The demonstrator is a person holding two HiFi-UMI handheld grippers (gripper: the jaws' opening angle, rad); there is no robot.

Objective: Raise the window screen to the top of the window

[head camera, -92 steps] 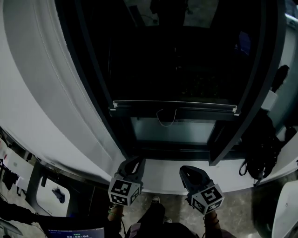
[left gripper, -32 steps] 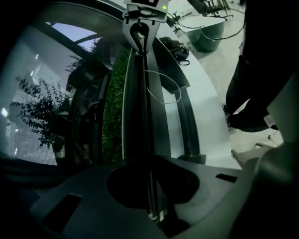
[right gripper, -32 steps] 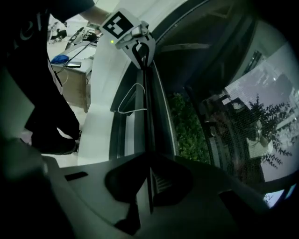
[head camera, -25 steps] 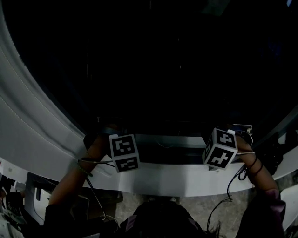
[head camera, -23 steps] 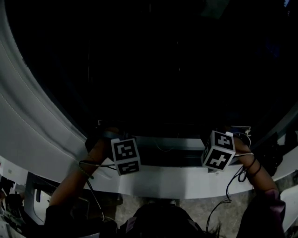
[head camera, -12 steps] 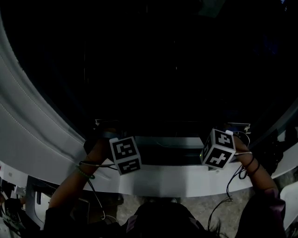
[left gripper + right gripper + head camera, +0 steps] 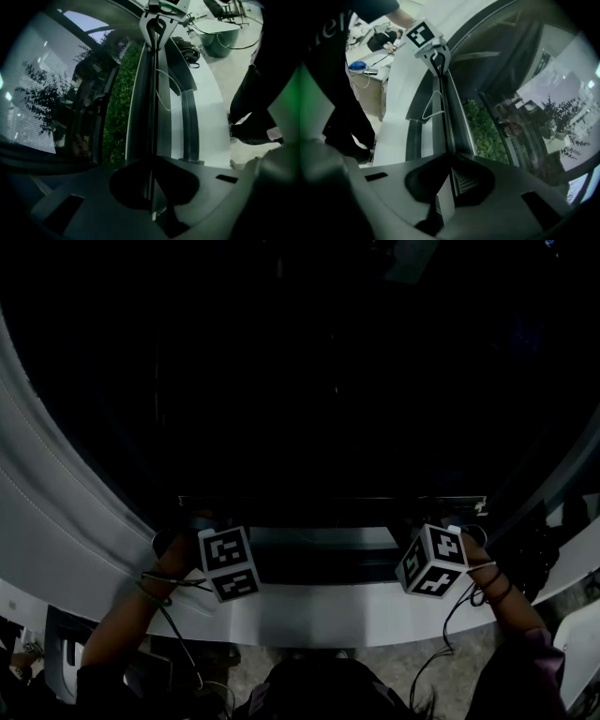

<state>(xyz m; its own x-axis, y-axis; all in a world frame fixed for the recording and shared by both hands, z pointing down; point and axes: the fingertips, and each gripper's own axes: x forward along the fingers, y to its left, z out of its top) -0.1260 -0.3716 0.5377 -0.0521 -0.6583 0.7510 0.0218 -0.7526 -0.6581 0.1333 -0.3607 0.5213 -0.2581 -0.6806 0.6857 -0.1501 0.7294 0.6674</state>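
Observation:
The window screen's dark bottom bar (image 7: 328, 501) runs across the dim window, a little above the sill. My left gripper (image 7: 192, 526) holds its left end and my right gripper (image 7: 452, 524) its right end, marker cubes towards me. In the left gripper view the bar (image 7: 152, 108) runs from my left gripper (image 7: 151, 187), shut on it, to the right gripper (image 7: 158, 21) at the far end. In the right gripper view the bar (image 7: 446, 117) runs from the right gripper (image 7: 449, 180), shut on it, to the left gripper (image 7: 433, 49). A pull cord loop (image 7: 165, 93) hangs from the bar.
A white sill (image 7: 319, 601) lies below the window and a white curved wall (image 7: 56, 521) stands at the left. A black bag (image 7: 539, 549) rests at the sill's right end. Trees and buildings show through the glass (image 7: 534, 122). A desk (image 7: 370, 70) stands behind.
Since 3.7 s ago both grippers rose from below the sill and took hold of the bar. Over the last second the hands shifted slightly outward and the bar's edge became visible.

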